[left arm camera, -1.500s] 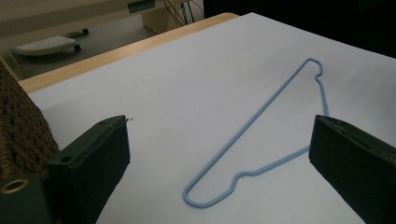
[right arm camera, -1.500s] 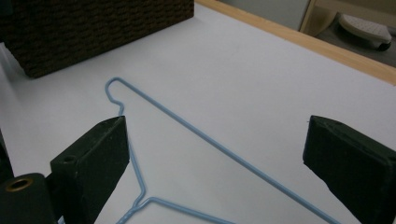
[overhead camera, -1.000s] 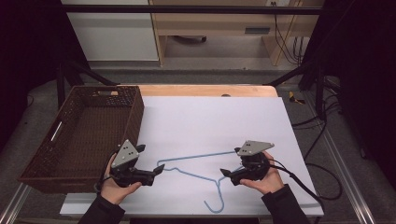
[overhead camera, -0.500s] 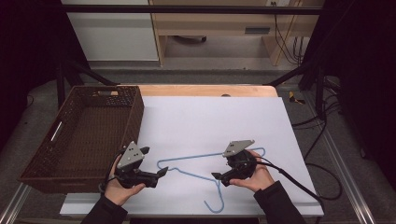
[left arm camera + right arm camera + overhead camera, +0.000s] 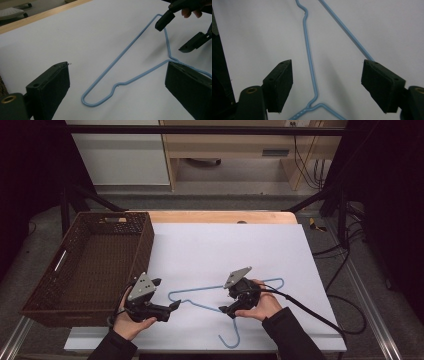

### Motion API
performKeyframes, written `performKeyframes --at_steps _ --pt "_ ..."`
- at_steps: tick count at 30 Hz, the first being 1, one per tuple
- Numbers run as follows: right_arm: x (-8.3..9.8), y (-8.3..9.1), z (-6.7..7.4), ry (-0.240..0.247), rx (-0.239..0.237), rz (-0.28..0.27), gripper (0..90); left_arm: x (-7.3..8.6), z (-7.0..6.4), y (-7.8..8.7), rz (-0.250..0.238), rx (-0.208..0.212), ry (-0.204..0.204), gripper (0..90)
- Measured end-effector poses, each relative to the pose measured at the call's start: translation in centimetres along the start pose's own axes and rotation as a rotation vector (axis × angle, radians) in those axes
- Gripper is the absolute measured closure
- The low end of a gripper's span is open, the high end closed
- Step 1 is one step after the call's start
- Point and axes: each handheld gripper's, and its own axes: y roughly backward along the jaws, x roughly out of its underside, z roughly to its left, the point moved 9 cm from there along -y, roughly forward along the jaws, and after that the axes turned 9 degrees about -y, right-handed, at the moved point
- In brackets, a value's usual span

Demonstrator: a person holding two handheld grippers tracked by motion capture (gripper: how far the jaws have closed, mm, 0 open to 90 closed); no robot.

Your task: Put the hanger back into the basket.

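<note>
Two hand-held grippers, left [image 5: 172, 306] and right [image 5: 226, 310], spread over hanger [image 5: 200, 295]; right closing; white table [image 5: 210, 250].

Hanger [image 5: 200, 296]: neck section hidden behind right tool [image 5: 231, 310] in high view. Right gripper view: hook cut off by bottom edge, shoulders by top edge. Left gripper view: hanger [image 5: 130, 62] passes behind own right-hand jaw.

White table [image 5: 215, 245]: blue hanger [image 5: 200, 296], wicker basket [image 5: 90, 265].
</note>
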Motion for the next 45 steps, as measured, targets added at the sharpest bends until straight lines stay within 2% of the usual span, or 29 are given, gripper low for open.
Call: performKeyframes --at_steps 1,3,7,11,13,21,22,23,30,41,45 --pt "0.2 -0.6 0.2 0.007 -0.001 0.024 29.3 0.0 0.0 0.0 0.002 0.0 -0.001 5.6" --pt "0.3 -0.9 0.3 0.008 -0.005 0.034 30.9 0.0 0.0 0.0 0.002 0.0 0.001 5.6" --pt "0.9 -2.0 0.9 0.025 -0.035 0.07 40.5 0.1 0.0 -0.1 0.004 0.0 -0.002 5.7" --pt "1.1 -2.5 1.1 0.018 -0.042 0.076 46.2 0.2 -0.1 -0.1 0.01 0.001 -0.004 5.8" --pt "1.3 -3.0 1.2 0.027 -0.049 0.087 52.2 0.2 -0.1 -0.2 0.012 0.001 -0.007 5.8" --pt "2.0 -3.9 1.2 0.046 -0.044 0.124 66.4 0.3 -0.1 -0.2 0.016 0.004 -0.01 6.0" --pt "2.0 -3.9 1.2 0.046 -0.044 0.124 66.4 0.3 -0.1 -0.2 0.016 0.004 -0.011 6.0" --pt "2.2 -4.0 0.9 0.067 -0.031 0.136 68.5 0.3 -0.1 -0.3 0.016 0.005 -0.012 6.0" --pt "2.3 -4.2 1.0 0.069 -0.048 0.134 75.2 0.4 -0.1 -0.3 0.021 0.006 -0.013 6.0" --pt "2.3 -4.2 0.9 0.068 -0.047 0.143 85.5 0.4 -0.1 -0.4 0.023 0.009 -0.012 6.3" --pt "2.3 -4.2 0.9 0.071 -0.053 0.145 86.3 0.4 -0.2 -0.5 0.026 0.01 -0.014 6.4"
